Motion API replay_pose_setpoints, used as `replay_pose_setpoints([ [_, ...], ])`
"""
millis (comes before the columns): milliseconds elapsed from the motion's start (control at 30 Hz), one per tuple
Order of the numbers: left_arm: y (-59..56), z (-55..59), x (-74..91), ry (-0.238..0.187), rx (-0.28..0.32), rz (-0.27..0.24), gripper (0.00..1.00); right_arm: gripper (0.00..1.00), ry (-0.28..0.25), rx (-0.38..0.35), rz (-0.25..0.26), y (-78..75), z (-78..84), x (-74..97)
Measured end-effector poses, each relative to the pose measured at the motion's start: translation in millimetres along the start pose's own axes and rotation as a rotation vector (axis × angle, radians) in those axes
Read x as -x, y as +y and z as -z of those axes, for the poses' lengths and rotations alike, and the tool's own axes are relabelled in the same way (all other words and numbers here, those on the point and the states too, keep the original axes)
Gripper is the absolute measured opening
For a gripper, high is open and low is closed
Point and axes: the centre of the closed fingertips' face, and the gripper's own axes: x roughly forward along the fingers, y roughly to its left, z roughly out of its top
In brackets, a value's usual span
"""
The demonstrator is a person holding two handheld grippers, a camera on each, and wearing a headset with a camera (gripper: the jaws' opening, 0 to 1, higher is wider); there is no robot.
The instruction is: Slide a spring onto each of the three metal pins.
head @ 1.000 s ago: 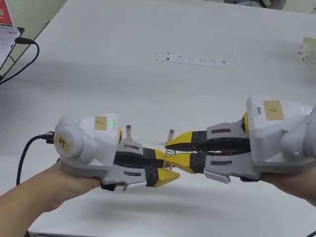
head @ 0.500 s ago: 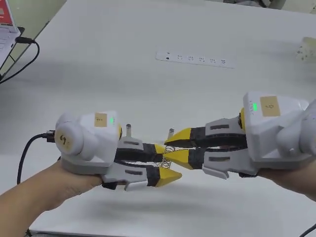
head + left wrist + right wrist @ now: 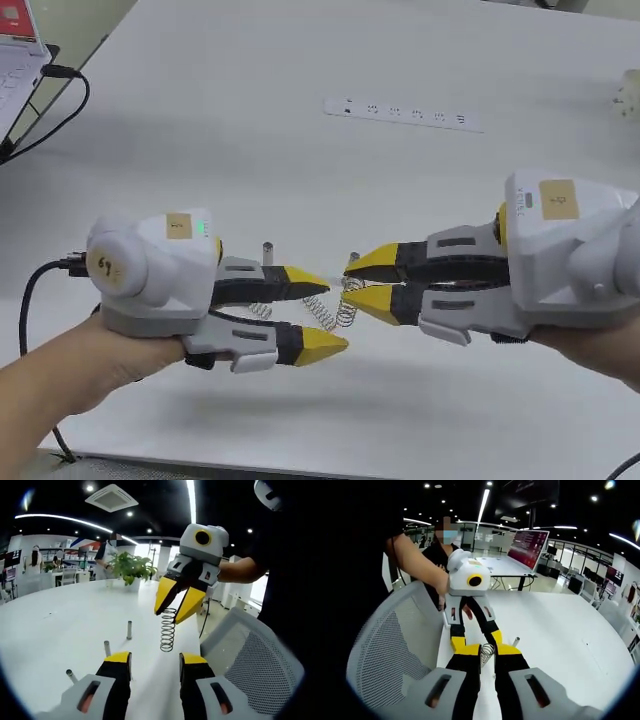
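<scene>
Steel spring [image 3: 167, 630] now hangs from the right gripper [image 3: 350, 278], clenched on one end; left gripper [image 3: 155, 656] has released, jaws spread just short of it; handover looks done; three bare pins [image 3: 107, 647] wait beyond the left gripper.

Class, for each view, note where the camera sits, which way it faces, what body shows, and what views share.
Head view: on the headset, looking down at the table; left hand and right hand show.
Left gripper view: on the left claw, facing the right claw; a forearm shows.
Right gripper view: on the right claw, facing the left claw; arm and torso show.
Shared: the spring.
</scene>
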Motion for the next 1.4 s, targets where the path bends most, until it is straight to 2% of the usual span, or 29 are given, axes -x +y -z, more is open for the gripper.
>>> replay_pose_setpoints([
  [400, 22.0, 3.1, 27.5, 0.002, -0.004, -0.115, 0.60, 0.07, 0.009, -0.010, 0.031, -8.0, 5.4, 4.4],
  [467, 26.3, 3.7, 31.9, -0.006, -0.001, -0.140, 0.68, 0.07, 0.015, -0.007, 0.037, -9.3, 7.0, 5.2],
  [600, 35.3, 10.7, 40.9, 0.013, -0.005, -0.185, 0.79, 0.07, 0.021, -0.009, 0.048, -11.6, 10.2, 7.1],
  [767, 43.5, 13.9, 51.1, -0.003, 0.002, -0.226, 0.91, 0.07, 0.030, -0.012, 0.063, -14.0, 14.7, 10.0],
  [833, 47.2, 17.4, 53.4, -0.002, 0.023, -0.237, 0.97, 0.07, 0.033, -0.015, 0.067, -14.4, 16.2, 11.0],
  [1100, 54.0, 27.1, 60.5, 0.003, 0.038, -0.269, 0.98, 0.07, 0.047, -0.009, 0.086, -16.6, 21.1, 14.5],
  [1400, 57.5, 29.2, 66.0, -0.003, 0.045, -0.286, 0.98, 0.07, 0.069, -0.015, 0.107, -21.0, 29.9, 20.7],
])
